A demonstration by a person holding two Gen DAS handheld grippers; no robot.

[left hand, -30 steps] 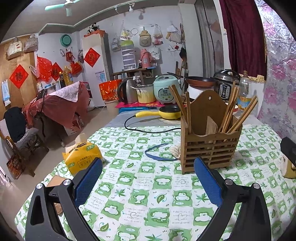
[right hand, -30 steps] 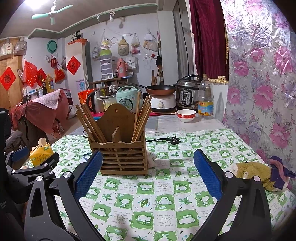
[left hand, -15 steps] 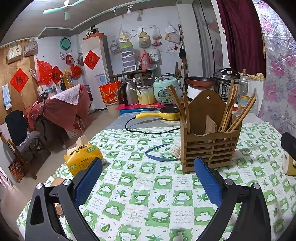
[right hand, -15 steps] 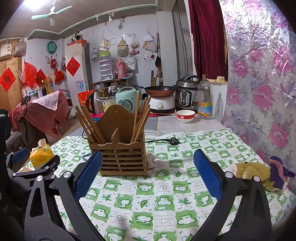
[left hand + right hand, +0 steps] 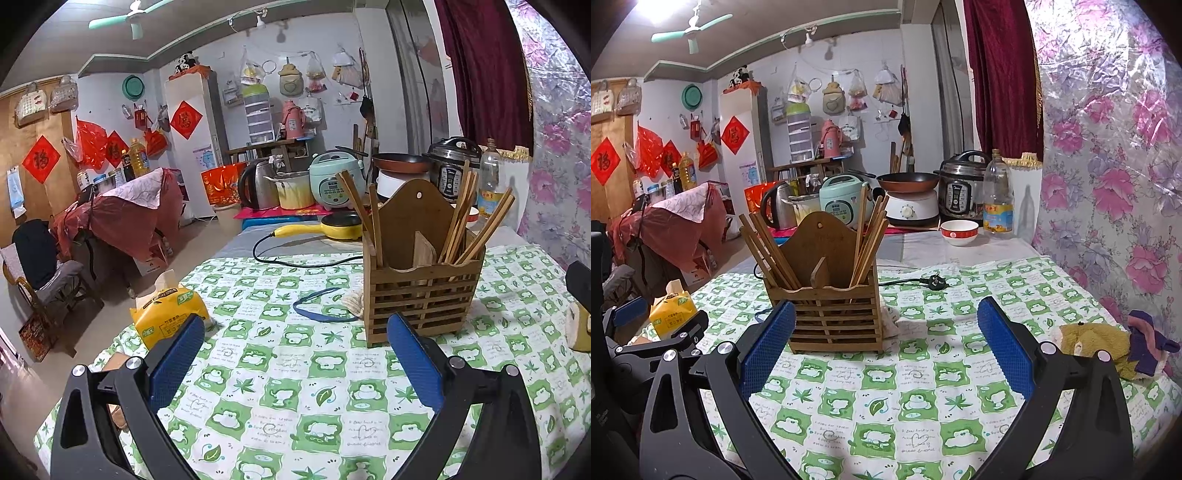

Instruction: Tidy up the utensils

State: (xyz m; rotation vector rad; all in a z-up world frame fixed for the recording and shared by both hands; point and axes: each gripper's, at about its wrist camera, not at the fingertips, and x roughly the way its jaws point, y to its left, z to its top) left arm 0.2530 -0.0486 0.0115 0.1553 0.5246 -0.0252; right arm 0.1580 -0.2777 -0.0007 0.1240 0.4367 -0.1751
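A yellow tissue pack (image 5: 168,314) lies just beyond the left gripper (image 5: 295,354), whose jaws gape, holding nothing. Ahead between both tongs stands the wooden chopstick holder (image 5: 833,295) with chopsticks (image 5: 768,251) leaning in both compartments. The right gripper (image 5: 886,350) is likewise spread, released.

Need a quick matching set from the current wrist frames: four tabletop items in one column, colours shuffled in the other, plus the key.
Items
1. chopstick holder
2. tissue pack
3. bowl
4. power plug

Colours
A. white with a red band
B. black
C. brown wood
D. yellow

Pairs: 1-C, 2-D, 3-A, 4-B

All four sit on the table with the green-checked tablecloth. Both sets of tongs, left and right, are open and hold nothing.
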